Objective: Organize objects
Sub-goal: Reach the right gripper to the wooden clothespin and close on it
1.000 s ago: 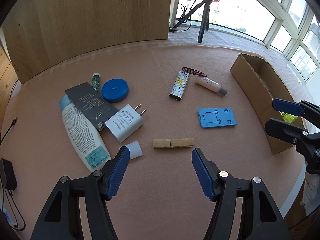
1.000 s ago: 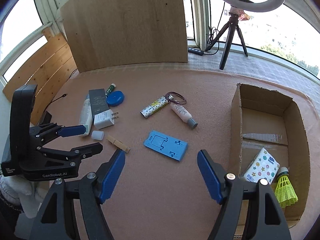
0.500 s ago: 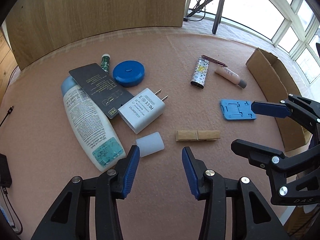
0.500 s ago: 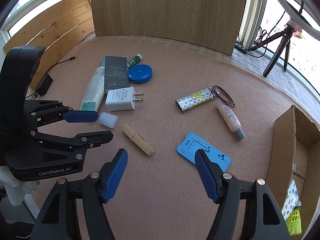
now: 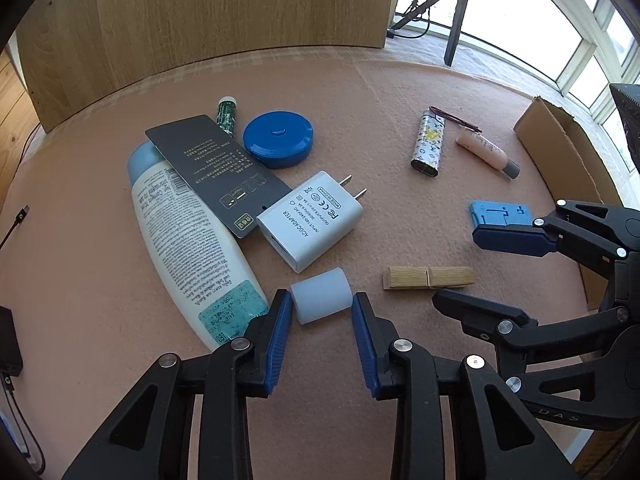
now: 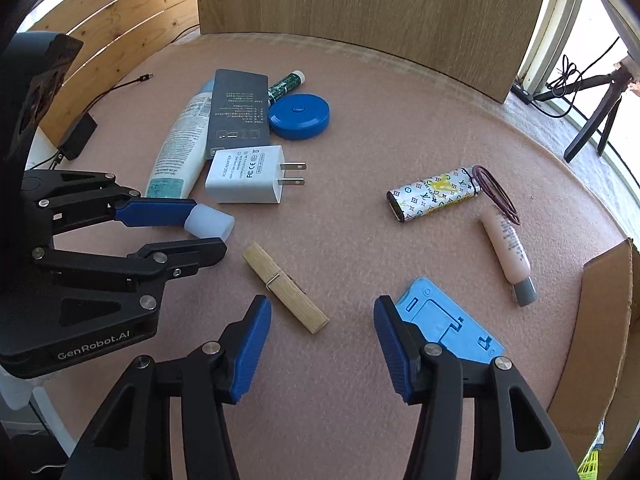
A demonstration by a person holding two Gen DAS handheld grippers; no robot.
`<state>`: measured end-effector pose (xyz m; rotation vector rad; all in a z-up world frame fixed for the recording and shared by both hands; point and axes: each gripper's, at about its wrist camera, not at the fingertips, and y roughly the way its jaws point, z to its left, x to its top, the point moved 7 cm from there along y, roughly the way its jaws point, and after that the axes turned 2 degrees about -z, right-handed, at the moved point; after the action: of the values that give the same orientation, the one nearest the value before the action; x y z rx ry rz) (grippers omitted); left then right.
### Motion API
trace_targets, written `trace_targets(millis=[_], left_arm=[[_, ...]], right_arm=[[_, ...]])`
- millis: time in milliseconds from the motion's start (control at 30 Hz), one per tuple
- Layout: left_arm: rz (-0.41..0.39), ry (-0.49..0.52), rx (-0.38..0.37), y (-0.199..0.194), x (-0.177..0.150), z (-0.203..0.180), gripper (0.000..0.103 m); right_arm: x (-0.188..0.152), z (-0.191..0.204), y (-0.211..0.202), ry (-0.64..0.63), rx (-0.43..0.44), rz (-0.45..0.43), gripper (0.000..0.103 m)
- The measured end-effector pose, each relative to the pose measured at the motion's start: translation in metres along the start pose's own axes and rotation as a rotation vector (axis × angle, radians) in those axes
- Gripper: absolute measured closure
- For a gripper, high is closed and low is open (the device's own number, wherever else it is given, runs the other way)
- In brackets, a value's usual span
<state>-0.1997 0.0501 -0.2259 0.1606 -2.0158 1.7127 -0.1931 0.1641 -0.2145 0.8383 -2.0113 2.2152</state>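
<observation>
Left gripper (image 5: 320, 312) has just been closing, jaws narrowed around the white plastic cap (image 5: 321, 295) lying on the pink felt mat (image 5: 360, 112). Cap sits between the blue pads (image 5: 279, 320); both pads right at its ends, firm squeeze cannot be told. From the right wrist view the cap (image 6: 210, 221) pokes out past the left gripper's upper finger.

Right gripper (image 6: 322, 316) has also been closing, but jaws stand well apart with nothing pressed between them. Near end of the wooden clothespin (image 6: 285, 287) lies between the fingers, closer to the left pad, not touching. Blue phone stand (image 6: 448, 322) lies just beside and partly behind the right pad.

Beyond the left fingertips: white AC adapter (image 5: 312, 220), then lotion bottle (image 5: 188, 240) to the left. Cardboard box (image 6: 608, 320) far right of right fingers.
</observation>
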Motion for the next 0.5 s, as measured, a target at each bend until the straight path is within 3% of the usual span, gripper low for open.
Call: trace_targets(millis=[233, 300, 367, 500], left_arm=[[-0.009, -0.009, 0.002, -0.001, -0.001, 0.003, 0.074], [-0.012, -0.011, 0.003, -0.001, 0.0, 0.003, 0.075], [-0.015, -0.016, 0.002, -0.002, -0.001, 0.004, 0.076], [-0.016, -0.016, 0.001, -0.003, -0.003, 0.002, 0.077]], right_arm=[[0.004, 0.008, 0.009, -0.018, -0.011, 0.003, 0.064], [0.004, 0.011, 0.009, -0.02, -0.009, 0.002, 0.07], [0.005, 0.012, 0.009, -0.021, -0.008, 0.001, 0.084], [0.004, 0.013, 0.009, -0.009, -0.006, -0.001, 0.091]])
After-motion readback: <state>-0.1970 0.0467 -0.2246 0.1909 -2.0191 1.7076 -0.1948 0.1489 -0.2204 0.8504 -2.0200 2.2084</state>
